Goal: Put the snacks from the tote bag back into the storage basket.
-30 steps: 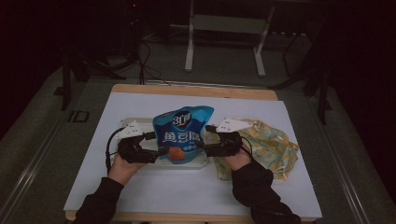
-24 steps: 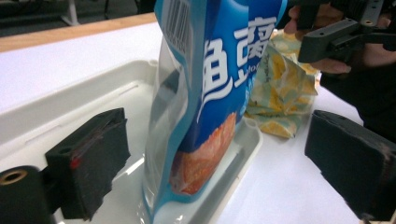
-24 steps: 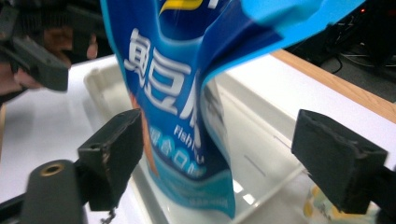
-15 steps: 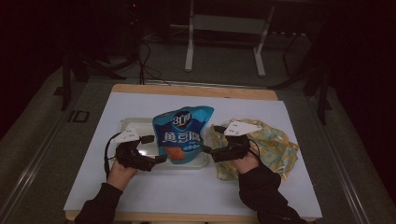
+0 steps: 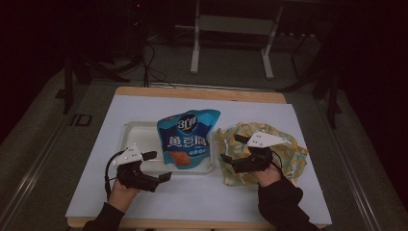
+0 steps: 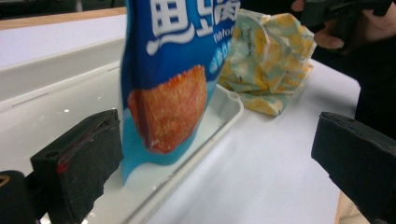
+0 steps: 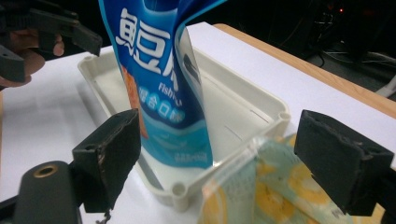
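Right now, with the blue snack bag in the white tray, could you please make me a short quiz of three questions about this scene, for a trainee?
1. True or false: the blue snack bag stands upright in the white tray.
2. What lies on the table right of the tray?
A) the yellow patterned bag
B) a red cup
C) a metal spoon
3. In one word, how do the jaws of the left gripper and the right gripper stand?

Key:
1. True.
2. A.
3. Open; both have just been opening, and nothing is pressed between either pair.
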Motion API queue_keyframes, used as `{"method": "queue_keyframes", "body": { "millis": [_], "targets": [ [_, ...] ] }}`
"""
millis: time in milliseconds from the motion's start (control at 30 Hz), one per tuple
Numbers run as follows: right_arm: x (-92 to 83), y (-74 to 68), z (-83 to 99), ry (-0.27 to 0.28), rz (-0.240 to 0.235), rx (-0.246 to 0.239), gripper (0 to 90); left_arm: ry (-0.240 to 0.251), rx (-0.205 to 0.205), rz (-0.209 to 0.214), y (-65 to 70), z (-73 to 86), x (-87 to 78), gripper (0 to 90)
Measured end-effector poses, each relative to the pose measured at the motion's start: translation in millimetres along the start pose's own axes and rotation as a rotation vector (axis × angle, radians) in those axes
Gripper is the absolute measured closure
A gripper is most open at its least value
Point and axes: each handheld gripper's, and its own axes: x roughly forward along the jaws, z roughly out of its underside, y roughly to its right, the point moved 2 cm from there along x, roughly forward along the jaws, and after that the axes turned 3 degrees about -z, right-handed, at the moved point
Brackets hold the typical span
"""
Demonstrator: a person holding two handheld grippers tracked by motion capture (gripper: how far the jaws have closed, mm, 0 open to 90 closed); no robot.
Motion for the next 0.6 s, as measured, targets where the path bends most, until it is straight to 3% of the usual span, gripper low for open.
{"method": "queue_keyframes", "body": {
  "millis": [133,300,600],
  "targets": [
    [-8.4,0.8,5.1,0.016,0.008,0.009,14.5,0.004,-0.014,0.009,6.1,5.6,-3.3,2.5],
    [-15.9,0.9,10.0,0.017,0.013,0.018,14.5,-0.004,-0.003,0.029,16.3,10.7,-2.0,2.4],
    [-37.3,1.5,24.5,0.015,0.034,0.032,14.5,-0.019,0.025,0.1,35.4,8.2,14.3,2.4]
  ]
}}
